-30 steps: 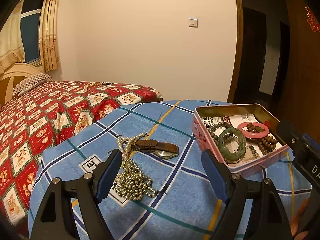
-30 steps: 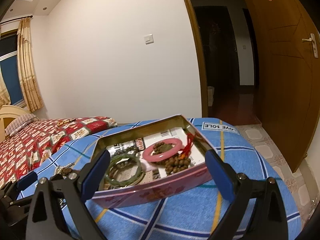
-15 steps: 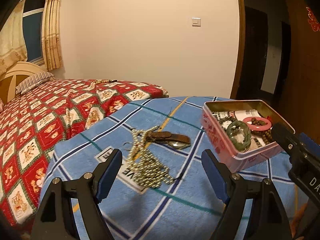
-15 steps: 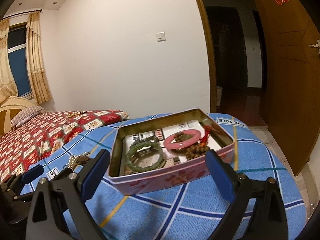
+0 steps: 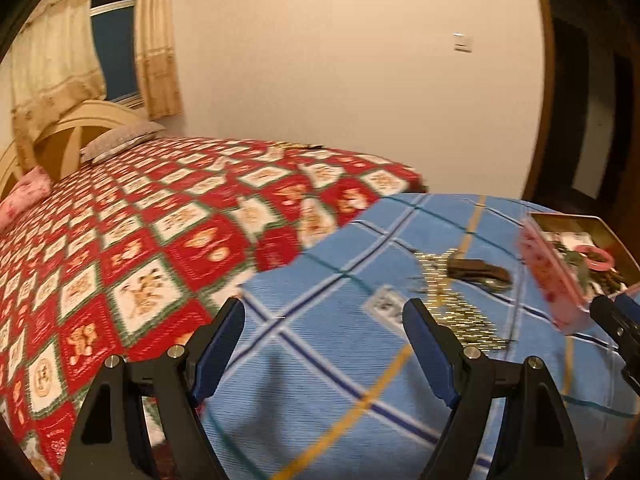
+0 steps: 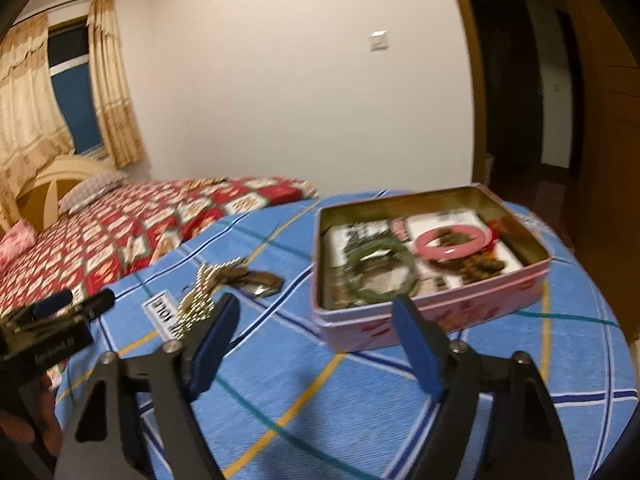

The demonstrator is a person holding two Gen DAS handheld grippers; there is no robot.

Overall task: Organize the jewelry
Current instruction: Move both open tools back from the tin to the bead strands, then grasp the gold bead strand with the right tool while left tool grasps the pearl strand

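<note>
Right wrist view: 2 empty grippers hover over a blue checked worktop [image 6: 360,400] strewn with jewelry.
The right gripper [image 6: 316,332] has its fingers spread wide, holding nothing, just in front of the pink tin [image 6: 432,316], where a green bangle [image 6: 380,270] and a pink bangle [image 6: 454,242] lie. The left gripper [image 5: 324,344] is equally wide and empty. A gold bead chain [image 6: 198,300] and a brown watch [image 6: 260,280] lie left of the tin.
</note>
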